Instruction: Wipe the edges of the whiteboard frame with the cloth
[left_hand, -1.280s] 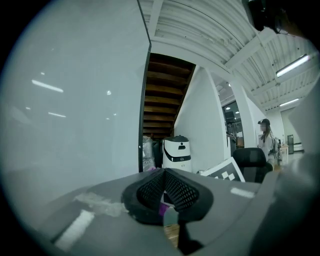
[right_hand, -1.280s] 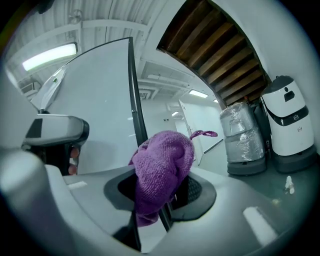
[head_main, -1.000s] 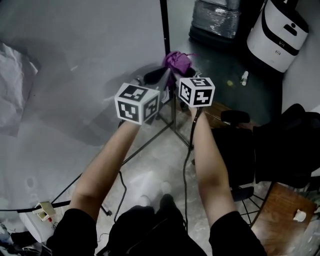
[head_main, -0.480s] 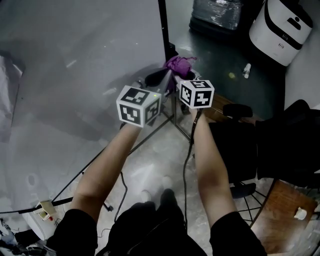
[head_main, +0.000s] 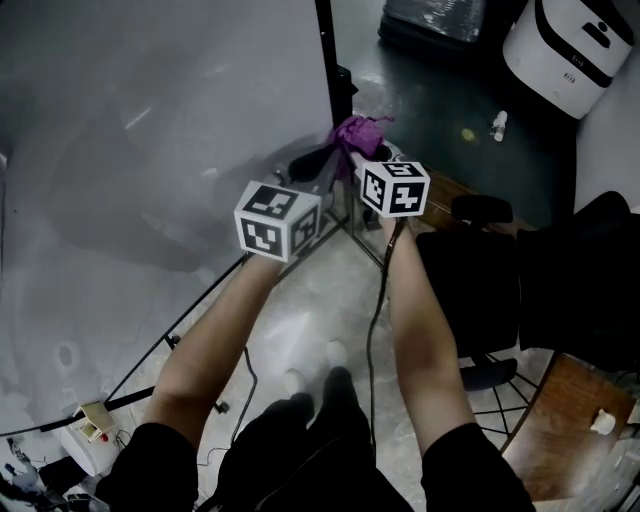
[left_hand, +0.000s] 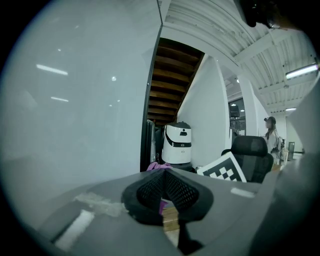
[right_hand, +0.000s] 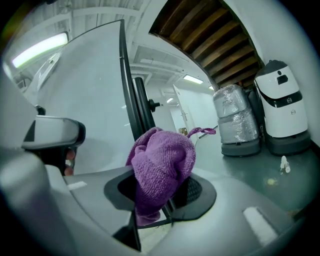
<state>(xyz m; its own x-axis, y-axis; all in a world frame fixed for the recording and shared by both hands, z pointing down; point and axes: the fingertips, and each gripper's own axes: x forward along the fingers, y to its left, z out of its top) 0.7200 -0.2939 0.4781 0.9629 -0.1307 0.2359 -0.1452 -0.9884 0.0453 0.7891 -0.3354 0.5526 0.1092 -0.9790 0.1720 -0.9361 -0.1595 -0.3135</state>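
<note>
Clamping the bunched purple cloth (right_hand: 162, 160), your right gripper (right_hand: 161, 195) carries the wiper; your left gripper (left_hand: 164, 192) sits beside it, jaws together on nothing. Just beyond and left of the cloth, the whiteboard frame (right_hand: 131, 95) runs upward as a dark edge.

Glossy grey floor (head_main: 300, 330) — black office chair (head_main: 470, 290), white machine (head_main: 572, 50), small white bottle (head_main: 499, 125), loose cable (head_main: 245, 385).

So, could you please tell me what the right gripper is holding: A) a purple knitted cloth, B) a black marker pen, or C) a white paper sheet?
A: the right gripper view shows the right gripper shut on the bunched purple knitted cloth.
</note>
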